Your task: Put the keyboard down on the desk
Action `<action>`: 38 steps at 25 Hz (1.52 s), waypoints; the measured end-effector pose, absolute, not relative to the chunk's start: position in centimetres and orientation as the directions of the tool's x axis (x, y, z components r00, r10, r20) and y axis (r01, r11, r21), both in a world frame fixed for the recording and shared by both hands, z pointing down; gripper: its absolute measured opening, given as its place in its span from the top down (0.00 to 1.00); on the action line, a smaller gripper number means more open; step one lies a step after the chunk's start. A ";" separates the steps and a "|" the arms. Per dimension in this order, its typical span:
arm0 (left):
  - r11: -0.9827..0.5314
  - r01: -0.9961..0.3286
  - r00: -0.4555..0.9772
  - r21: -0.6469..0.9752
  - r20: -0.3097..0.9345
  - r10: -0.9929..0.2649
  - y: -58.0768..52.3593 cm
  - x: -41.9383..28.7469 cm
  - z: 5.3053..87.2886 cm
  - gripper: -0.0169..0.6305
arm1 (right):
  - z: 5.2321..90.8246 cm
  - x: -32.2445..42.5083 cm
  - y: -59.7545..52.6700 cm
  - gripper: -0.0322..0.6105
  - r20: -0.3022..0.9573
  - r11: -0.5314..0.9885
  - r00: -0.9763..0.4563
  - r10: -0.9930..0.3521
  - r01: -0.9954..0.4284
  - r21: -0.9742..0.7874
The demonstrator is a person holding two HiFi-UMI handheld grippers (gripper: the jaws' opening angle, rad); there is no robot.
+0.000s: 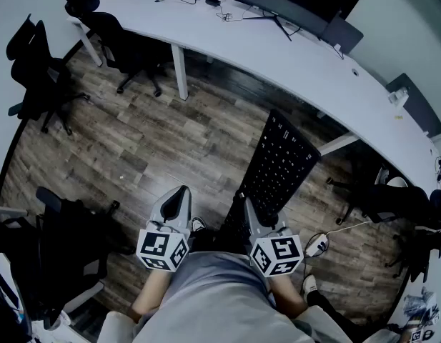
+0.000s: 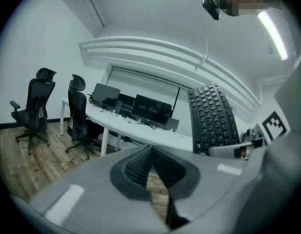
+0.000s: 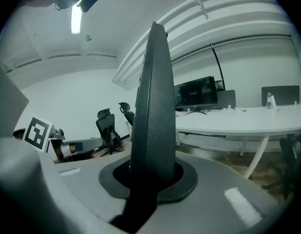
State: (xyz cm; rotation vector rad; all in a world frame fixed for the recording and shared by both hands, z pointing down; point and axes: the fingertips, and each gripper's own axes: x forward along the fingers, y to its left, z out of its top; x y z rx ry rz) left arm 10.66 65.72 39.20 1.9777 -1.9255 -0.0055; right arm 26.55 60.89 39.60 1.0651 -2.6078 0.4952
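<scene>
A black keyboard [image 1: 280,164] is held up in the air over the wooden floor, short of the long white desk [image 1: 291,57]. My right gripper [image 1: 257,216] is shut on the keyboard's near end; in the right gripper view the keyboard [image 3: 153,106] stands edge-on between the jaws. My left gripper [image 1: 176,204] is beside it at the left, shut with nothing in it; its pads [image 2: 151,165] meet. The left gripper view shows the keyboard's keys [image 2: 213,117] at the right.
Monitors [image 1: 277,6] and cables lie on the desk. Black office chairs [image 1: 41,70] stand at the left, another chair [image 1: 392,202] at the right. A white desk leg [image 1: 179,70] is ahead on the floor. A cabled device [image 1: 316,246] lies by my right foot.
</scene>
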 end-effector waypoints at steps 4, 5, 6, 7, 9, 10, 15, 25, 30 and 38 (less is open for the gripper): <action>0.015 -0.960 0.060 0.278 0.259 -0.964 64.7 10.4 39.0 0.97 | 38.9 26.2 59.5 0.84 0.373 0.672 -0.694 -0.616 -0.710 -0.211; 0.016 -0.960 0.060 0.281 0.259 -0.964 64.7 10.2 39.1 0.97 | 38.9 25.9 59.5 0.84 0.373 0.672 -0.693 -0.617 -0.710 -0.210; 0.016 -0.959 0.060 0.282 0.258 -0.964 64.8 10.0 39.1 0.97 | 39.0 25.6 59.6 0.84 0.373 0.672 -0.693 -0.617 -0.711 -0.209; 0.015 -0.959 0.060 0.282 0.257 -0.965 64.9 9.8 39.2 0.97 | 39.1 25.4 59.6 0.84 0.374 0.673 -0.693 -0.617 -0.710 -0.206; 0.014 -0.960 0.060 0.280 0.254 -0.965 64.9 9.9 39.1 0.97 | 39.2 25.2 59.5 0.84 0.376 0.677 -0.696 -0.612 -0.707 -0.205; 0.015 -0.960 0.059 0.279 0.254 -0.966 64.8 10.0 39.1 0.97 | 39.3 25.3 59.5 0.84 0.376 0.680 -0.699 -0.608 -0.703 -0.207; 0.025 -0.958 0.050 0.287 0.253 -0.966 64.1 8.6 39.1 0.97 | 39.3 23.3 58.8 0.84 0.376 0.700 -0.724 -0.578 -0.677 -0.228; 0.042 -0.959 0.038 0.279 0.274 -0.961 58.7 4.4 39.4 0.97 | 39.6 18.1 52.7 0.84 0.369 0.719 -0.760 -0.535 -0.639 -0.275; 0.043 -0.962 0.034 0.271 0.276 -0.961 53.8 3.0 39.1 0.97 | 39.8 16.7 47.8 0.84 0.372 0.716 -0.763 -0.528 -0.636 -0.287; 0.038 -0.965 0.043 0.261 0.298 -0.954 44.9 1.5 39.0 0.97 | 40.5 14.8 39.4 0.84 0.394 0.717 -0.768 -0.505 -0.627 -0.305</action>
